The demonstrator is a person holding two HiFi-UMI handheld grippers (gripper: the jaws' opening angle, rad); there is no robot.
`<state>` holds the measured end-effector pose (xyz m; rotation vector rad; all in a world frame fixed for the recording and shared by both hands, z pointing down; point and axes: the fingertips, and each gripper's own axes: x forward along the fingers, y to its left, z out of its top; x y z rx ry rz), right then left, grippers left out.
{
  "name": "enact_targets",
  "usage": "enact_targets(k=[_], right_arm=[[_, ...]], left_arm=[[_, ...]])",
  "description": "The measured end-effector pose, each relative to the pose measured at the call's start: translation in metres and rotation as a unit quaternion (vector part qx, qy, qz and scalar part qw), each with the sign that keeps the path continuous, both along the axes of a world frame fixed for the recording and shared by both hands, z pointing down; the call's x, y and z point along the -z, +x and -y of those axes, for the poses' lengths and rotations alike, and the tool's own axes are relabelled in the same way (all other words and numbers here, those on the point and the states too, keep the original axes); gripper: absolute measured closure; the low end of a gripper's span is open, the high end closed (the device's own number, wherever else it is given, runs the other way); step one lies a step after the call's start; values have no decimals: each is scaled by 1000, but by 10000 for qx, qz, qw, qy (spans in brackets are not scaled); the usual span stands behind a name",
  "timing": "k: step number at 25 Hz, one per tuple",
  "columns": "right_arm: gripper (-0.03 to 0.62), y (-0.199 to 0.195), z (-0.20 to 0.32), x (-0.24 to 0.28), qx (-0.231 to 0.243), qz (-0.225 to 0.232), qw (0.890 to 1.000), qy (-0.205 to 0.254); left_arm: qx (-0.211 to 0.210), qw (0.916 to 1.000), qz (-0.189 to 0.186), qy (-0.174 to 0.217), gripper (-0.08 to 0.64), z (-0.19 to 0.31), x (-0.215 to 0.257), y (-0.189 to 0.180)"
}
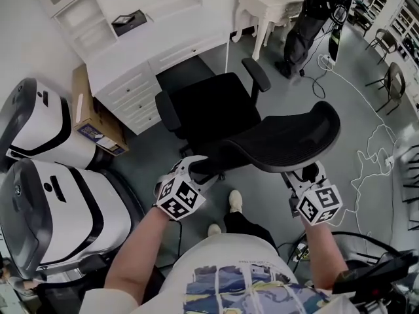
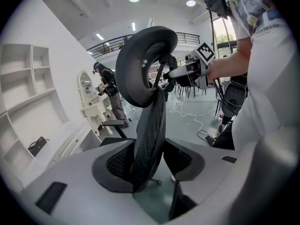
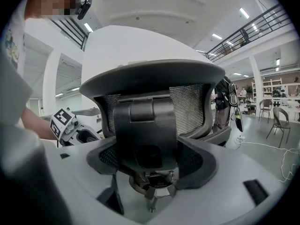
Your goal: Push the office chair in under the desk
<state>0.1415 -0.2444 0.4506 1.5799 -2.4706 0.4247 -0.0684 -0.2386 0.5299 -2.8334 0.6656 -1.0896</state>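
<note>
A black office chair point(image 1: 216, 113) stands on the grey floor with its seat facing the white desk point(image 1: 131, 61). Its seat front is at the desk's knee gap point(image 1: 186, 67). The mesh backrest point(image 1: 288, 139) leans toward me. My left gripper point(image 1: 196, 169) is at the backrest's left end, and in the left gripper view point(image 2: 150, 168) both pads close on the mesh edge point(image 2: 150, 125). At the right end is my right gripper point(image 1: 308, 175). In the right gripper view point(image 3: 147, 161) it is shut on the black plastic bracket point(image 3: 145, 121) behind the mesh.
Two large white pod-like machines point(image 1: 46, 123) point(image 1: 59, 208) stand left, beside a cardboard box point(image 1: 91, 120). A person point(image 1: 304, 18) stands by a small white table point(image 1: 268, 5) at the back. Cables point(image 1: 373, 149) lie on the floor right, near spare chairs point(image 1: 393, 77).
</note>
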Motion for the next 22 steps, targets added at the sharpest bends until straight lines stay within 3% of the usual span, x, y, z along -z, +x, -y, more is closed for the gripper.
enact_targets(k=[22], right_arm=[[250, 8, 122, -3, 465, -101, 9988, -63]], left_arm=[[412, 9989, 130, -170, 350, 107, -5, 9]])
